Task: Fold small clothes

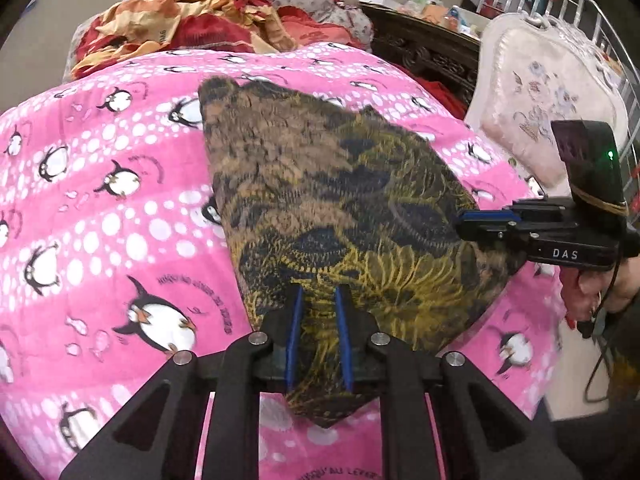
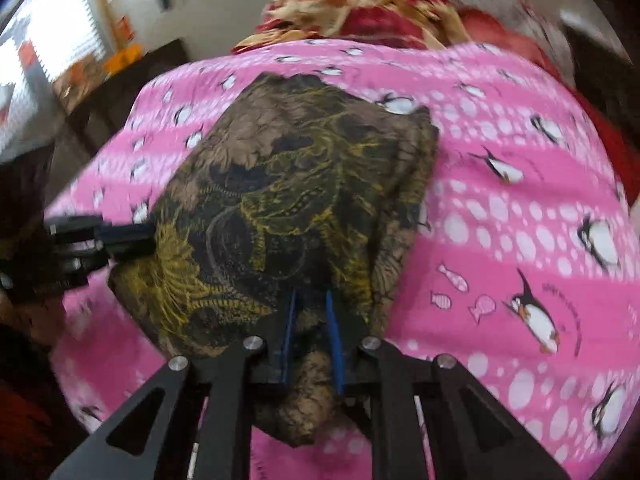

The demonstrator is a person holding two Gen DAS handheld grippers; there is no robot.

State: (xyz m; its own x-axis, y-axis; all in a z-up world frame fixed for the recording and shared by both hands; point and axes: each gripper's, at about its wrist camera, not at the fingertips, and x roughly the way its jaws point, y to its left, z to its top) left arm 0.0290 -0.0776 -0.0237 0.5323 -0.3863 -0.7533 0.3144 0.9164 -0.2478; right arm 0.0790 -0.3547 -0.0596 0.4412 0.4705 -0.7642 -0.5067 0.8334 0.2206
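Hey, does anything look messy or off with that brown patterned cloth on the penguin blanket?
Nothing is damaged or spilled. The brown patterned cloth lies askew across the pink penguin blanket, and its right edge shows uneven stacked layers. The left gripper and right gripper each pinch a corner.

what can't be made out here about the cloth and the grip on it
- Left wrist view: the patterned cloth hides whether the left gripper pinches one layer or several.
- Right wrist view: motion blur smears the cloth's print and folded right edge; the right gripper covers its near corner.
- Both views: the cloth's underside against the penguin blanket is hidden.
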